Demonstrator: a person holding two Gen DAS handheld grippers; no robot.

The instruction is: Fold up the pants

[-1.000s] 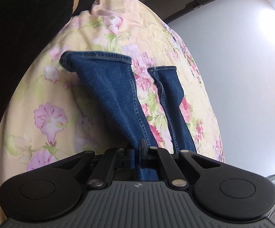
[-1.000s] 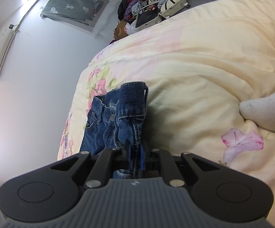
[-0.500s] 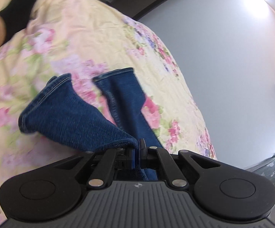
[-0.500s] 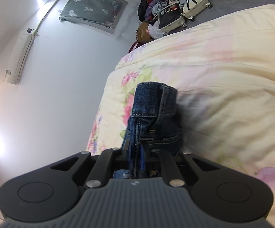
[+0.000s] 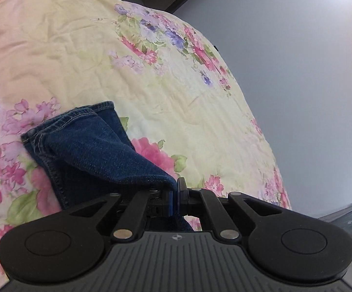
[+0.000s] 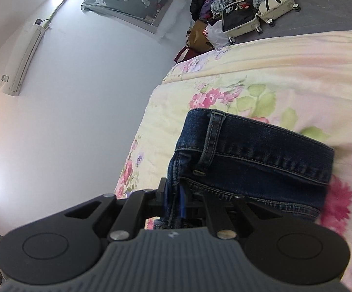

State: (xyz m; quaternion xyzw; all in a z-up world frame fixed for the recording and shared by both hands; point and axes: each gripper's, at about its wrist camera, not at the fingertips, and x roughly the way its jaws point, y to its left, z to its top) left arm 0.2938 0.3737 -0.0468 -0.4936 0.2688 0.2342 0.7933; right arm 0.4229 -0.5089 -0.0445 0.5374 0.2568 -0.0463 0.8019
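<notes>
Two hand-held grippers pinch a pair of dark blue denim pants over a bed dressed in a pale yellow floral quilt [image 5: 180, 102]. The left hand-held gripper [image 5: 176, 198] points forward and slightly down along the bed, its jaws drawn nearly together and clamped on a fold of a pant leg [image 5: 90, 150]; the fabric rises from the quilt to the pinch, while the hemmed cuffs [image 5: 78, 119] lie bunched together on the quilt ahead and to the left. The right hand-held gripper [image 6: 173, 199] is tilted toward the bed's edge, its jaws closed on the denim near the waistband [image 6: 256, 148], which stretches away to the right just above the quilt [image 6: 273, 73], a belt loop [image 6: 212, 133] standing across it. The pants [image 6: 248, 170] thus hang between the two tools, with parts resting on the bed at both ends. A grey-white wall [image 6: 78, 121] runs beside the bed, carrying an air conditioner [image 6: 22, 58] and a dark hanging cloth with small pale figures [image 6: 127, 0]. On the grey floor beyond the bed stand two pale suitcases [image 6: 256, 9] beside a heap of clothes and bags [image 6: 212, 4].
</notes>
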